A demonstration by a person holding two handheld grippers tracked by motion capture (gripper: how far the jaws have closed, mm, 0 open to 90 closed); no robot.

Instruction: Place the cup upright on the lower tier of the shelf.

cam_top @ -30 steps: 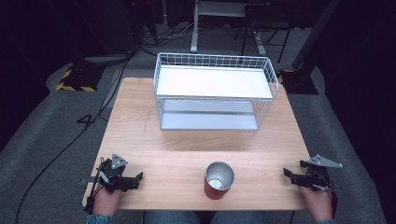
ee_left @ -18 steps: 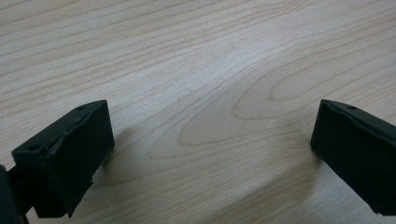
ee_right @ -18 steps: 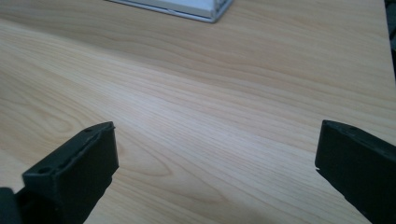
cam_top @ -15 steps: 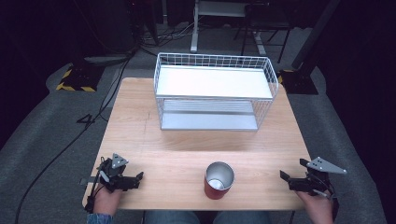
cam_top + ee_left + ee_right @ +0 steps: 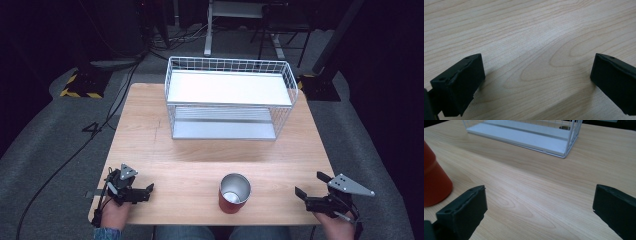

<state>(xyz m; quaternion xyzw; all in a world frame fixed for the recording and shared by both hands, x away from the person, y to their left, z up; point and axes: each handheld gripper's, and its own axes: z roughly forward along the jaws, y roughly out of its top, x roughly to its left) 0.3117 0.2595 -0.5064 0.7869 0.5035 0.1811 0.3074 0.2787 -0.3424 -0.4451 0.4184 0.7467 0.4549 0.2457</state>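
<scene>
A red cup [image 5: 234, 193] with a shiny metal inside stands upright near the table's front edge, also at the left edge of the right gripper view [image 5: 434, 185]. My right gripper [image 5: 309, 184] hovers at the front right corner, pointing left toward the cup and a hand's width from it. Its jaws have just been opening and stand open with nothing between them [image 5: 540, 205]. My left gripper [image 5: 145, 192] rests at the front left corner. It is open over bare wood [image 5: 537, 75].
A white wire rack [image 5: 230, 97] with two white shelves stands on the far half of the wooden table [image 5: 200, 155]; its lower shelf lies ahead in the right gripper view [image 5: 524, 137]. Cables and stands lie on the dark floor beyond.
My right gripper has lifted off the table and shifted slightly left toward the cup. The left gripper and the cup have not moved.
</scene>
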